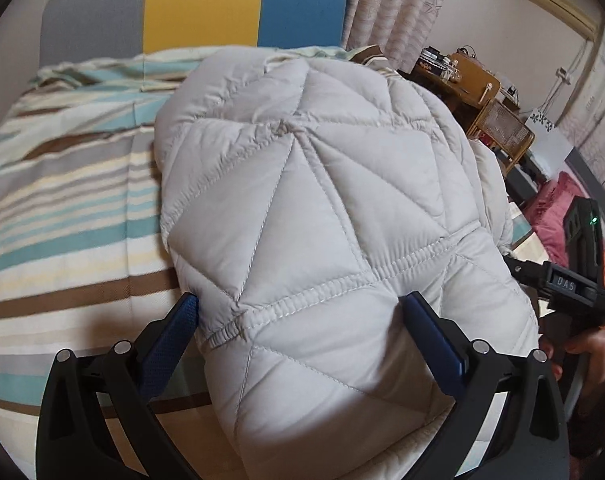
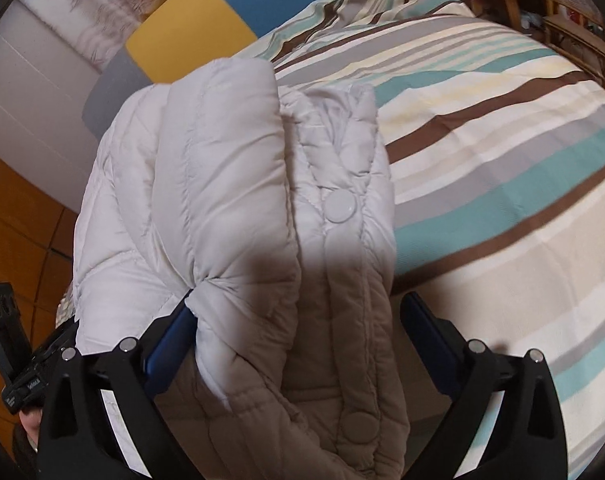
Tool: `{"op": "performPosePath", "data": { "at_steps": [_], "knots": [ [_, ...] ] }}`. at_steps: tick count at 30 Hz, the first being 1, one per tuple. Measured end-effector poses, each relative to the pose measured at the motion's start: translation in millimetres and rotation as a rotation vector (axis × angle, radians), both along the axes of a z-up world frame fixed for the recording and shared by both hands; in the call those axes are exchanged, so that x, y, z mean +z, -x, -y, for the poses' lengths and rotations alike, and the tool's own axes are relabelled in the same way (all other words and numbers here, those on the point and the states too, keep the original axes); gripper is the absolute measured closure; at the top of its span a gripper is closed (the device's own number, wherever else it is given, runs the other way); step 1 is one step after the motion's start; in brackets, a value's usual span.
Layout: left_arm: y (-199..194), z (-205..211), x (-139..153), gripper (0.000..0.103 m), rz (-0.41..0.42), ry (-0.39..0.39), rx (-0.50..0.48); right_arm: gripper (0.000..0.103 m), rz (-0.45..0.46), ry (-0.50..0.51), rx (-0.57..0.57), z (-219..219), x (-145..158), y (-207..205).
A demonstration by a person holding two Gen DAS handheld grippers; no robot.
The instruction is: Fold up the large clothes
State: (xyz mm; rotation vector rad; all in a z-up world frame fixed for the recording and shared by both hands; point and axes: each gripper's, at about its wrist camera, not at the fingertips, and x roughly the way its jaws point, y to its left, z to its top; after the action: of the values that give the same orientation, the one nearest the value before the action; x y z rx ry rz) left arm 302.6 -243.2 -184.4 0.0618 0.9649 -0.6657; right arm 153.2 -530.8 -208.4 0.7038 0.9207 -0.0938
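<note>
A pale grey quilted puffer jacket (image 1: 302, 184) lies bunched on the striped bed cover (image 1: 62, 200). My left gripper (image 1: 300, 306) hangs over its near end, blue pads spread wide, with the puffy fabric filling the gap between them. In the right wrist view the jacket (image 2: 222, 160) shows its snap-button placket (image 2: 339, 207) and a folded sleeve. My right gripper (image 2: 298, 308) is open around that part. Its left pad (image 2: 170, 344) touches a fold, while the right pad (image 2: 426, 332) stands clear over the bed cover (image 2: 502, 160).
A grey, yellow and blue headboard (image 1: 202, 4) closes the far end of the bed. Wooden furniture (image 1: 478, 92) and a pink cloth (image 1: 558, 208) lie to the right. The right tool's black body (image 1: 574, 288) and a hand sit at the right edge. Wooden floor (image 2: 10, 208) shows on the left.
</note>
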Motion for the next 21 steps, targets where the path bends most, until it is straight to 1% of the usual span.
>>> {"op": "performPosePath", "data": {
  "at_steps": [2, 6, 7, 8, 9, 11, 12, 14, 16, 17, 21],
  "knots": [
    [-3.0, -1.5, -4.7, 0.003, -0.031, 0.017, 0.0, 0.005, -0.009, -0.021, 0.016, 1.6, -4.7, -5.5],
    [-7.7, -3.1, -14.5, 0.003, -0.069, 0.047, -0.005, 0.006, -0.02, 0.0, 0.064, -0.8, -3.1, -16.1],
    [-6.6, -2.7, -15.5, 0.003, -0.069, 0.05, -0.003, 0.011, -0.011, -0.006, 0.081, -2.4, -2.0, -19.3],
    [-5.4, -1.7, -15.6, 0.003, -0.061, 0.047, -0.004, 0.02, 0.001, -0.02, 0.093, -4.4, -1.9, -21.0],
    [-3.8, -0.8, -14.4, 0.006, -0.056, 0.049, -0.006, 0.022, 0.009, -0.03, 0.099, -6.2, -1.2, -23.5],
    [2.8, -1.2, -6.3, 0.024, -0.028, 0.068, -0.006, 0.029, 0.032, -0.012, 0.107, -11.3, 3.8, -23.2],
    [6.1, -0.7, -2.7, 0.028, -0.013, 0.067, -0.008, 0.031, 0.05, -0.001, 0.113, -13.4, 6.7, -21.7],
    [11.4, 0.8, 6.3, 0.039, 0.019, 0.071, -0.014, 0.034, 0.088, 0.014, 0.122, -17.8, 11.6, -16.0],
    [16.4, 1.8, 16.5, 0.047, 0.05, 0.08, -0.021, 0.035, 0.109, 0.004, 0.12, -19.2, 13.4, -12.3],
    [19.0, 2.7, 21.1, 0.049, 0.067, 0.081, -0.024, 0.036, 0.12, -0.002, 0.114, -19.5, 15.1, -9.8],
    [28.9, 2.7, 37.3, 0.052, 0.14, 0.07, -0.039, 0.039, 0.146, 0.024, 0.097, -29.6, 23.3, -2.7]
  ]
}}
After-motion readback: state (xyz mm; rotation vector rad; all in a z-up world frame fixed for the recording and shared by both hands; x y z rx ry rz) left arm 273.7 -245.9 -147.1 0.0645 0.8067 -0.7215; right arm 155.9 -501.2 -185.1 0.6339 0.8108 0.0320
